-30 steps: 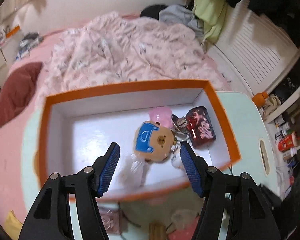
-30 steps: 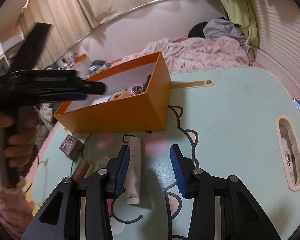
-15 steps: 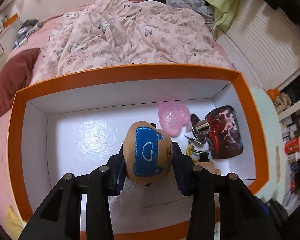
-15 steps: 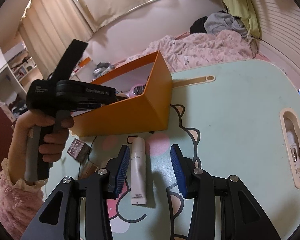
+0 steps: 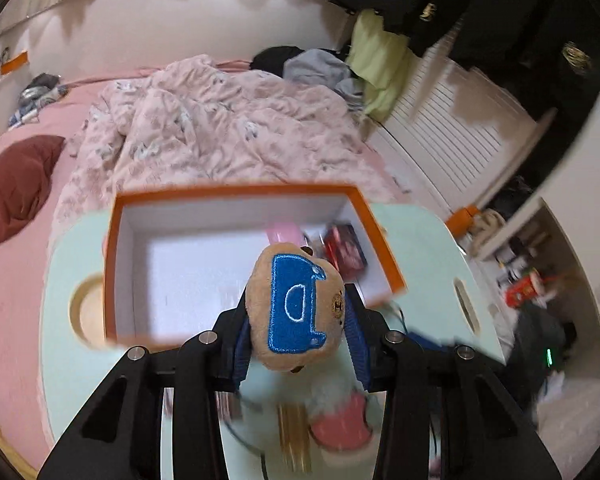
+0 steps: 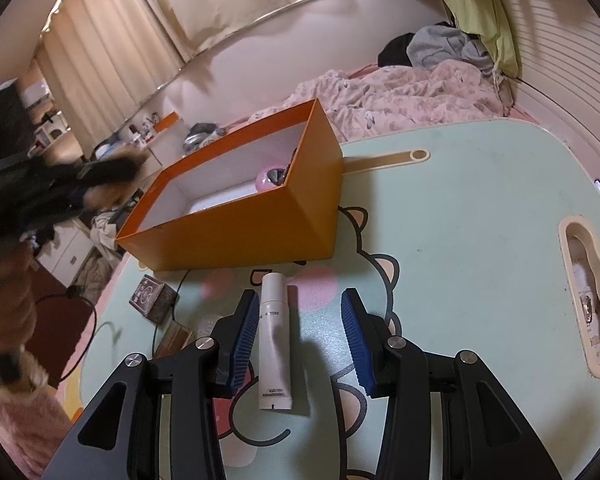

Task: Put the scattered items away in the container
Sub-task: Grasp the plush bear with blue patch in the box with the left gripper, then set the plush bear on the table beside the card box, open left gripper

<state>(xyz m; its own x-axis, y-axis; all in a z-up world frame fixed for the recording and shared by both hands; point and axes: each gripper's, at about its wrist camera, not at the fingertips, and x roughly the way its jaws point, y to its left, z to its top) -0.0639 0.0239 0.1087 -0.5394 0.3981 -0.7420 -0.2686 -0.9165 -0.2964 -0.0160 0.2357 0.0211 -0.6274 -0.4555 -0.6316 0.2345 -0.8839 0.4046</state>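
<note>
Left hand-held gripper (image 5: 298, 334): clamped on the plush toy (image 5: 298, 306), which I hold above the orange box (image 5: 382, 248)'s near edge. Soft, light, squashy; I grip its middle. Right hand-held gripper (image 6: 300, 342): apart, astride the white tube (image 6: 275, 340) on the surface (image 6: 480, 220). Box contents blurred.

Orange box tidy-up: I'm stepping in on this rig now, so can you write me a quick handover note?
Left gripper: shut on the plush bear charm, held above the orange box.
Right gripper: open, white tube lying between its fingers, not gripped.
Done: pink item and dark red item sit in the box.
Left: bear charm, tube, and the patterned small box on the mint table.
</note>
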